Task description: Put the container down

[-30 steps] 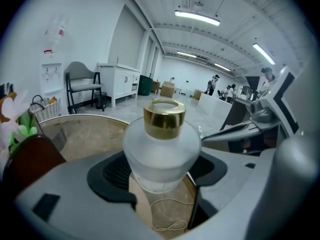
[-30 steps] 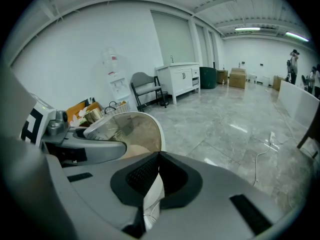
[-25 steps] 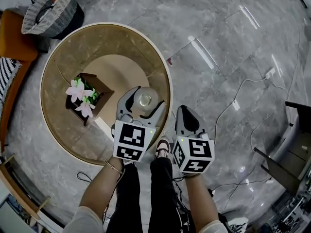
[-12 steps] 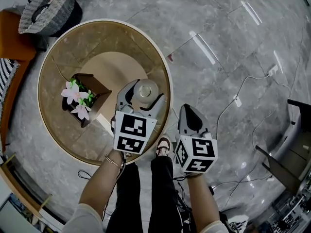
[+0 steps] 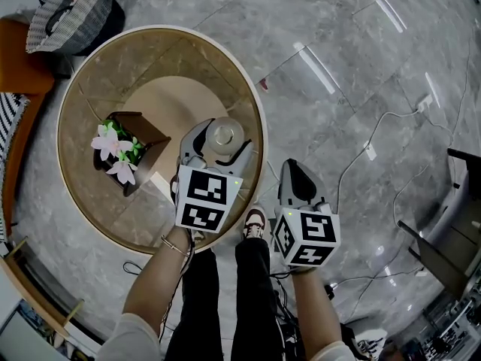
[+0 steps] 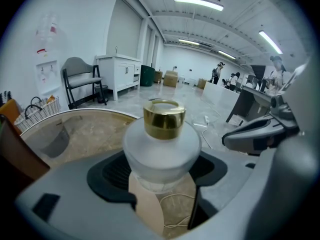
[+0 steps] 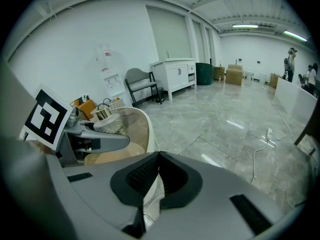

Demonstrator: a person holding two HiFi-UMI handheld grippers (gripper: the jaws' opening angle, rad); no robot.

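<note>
A frosted glass container point(image 5: 224, 134) with a gold cap sits between the jaws of my left gripper point(image 5: 220, 144), which is shut on it. It is over the near right part of the round glass table point(image 5: 98, 74). In the left gripper view the container point(image 6: 162, 144) stands upright in my left gripper point(image 6: 160, 179), its base hidden by the jaws. I cannot tell whether it touches the table. My right gripper point(image 5: 294, 173) hangs over the floor to the right of the table, shut and empty, as the right gripper view point(image 7: 157, 176) shows.
A dark box with pink flowers point(image 5: 119, 150) stands on the table, left of the container. A striped bag point(image 5: 64, 13) and an orange seat point(image 5: 19, 62) lie beyond the table. Cables point(image 5: 376, 149) run over the grey floor at the right. The person's legs are below.
My left gripper has carried the container a little farther in over the table. The right gripper has barely moved.
</note>
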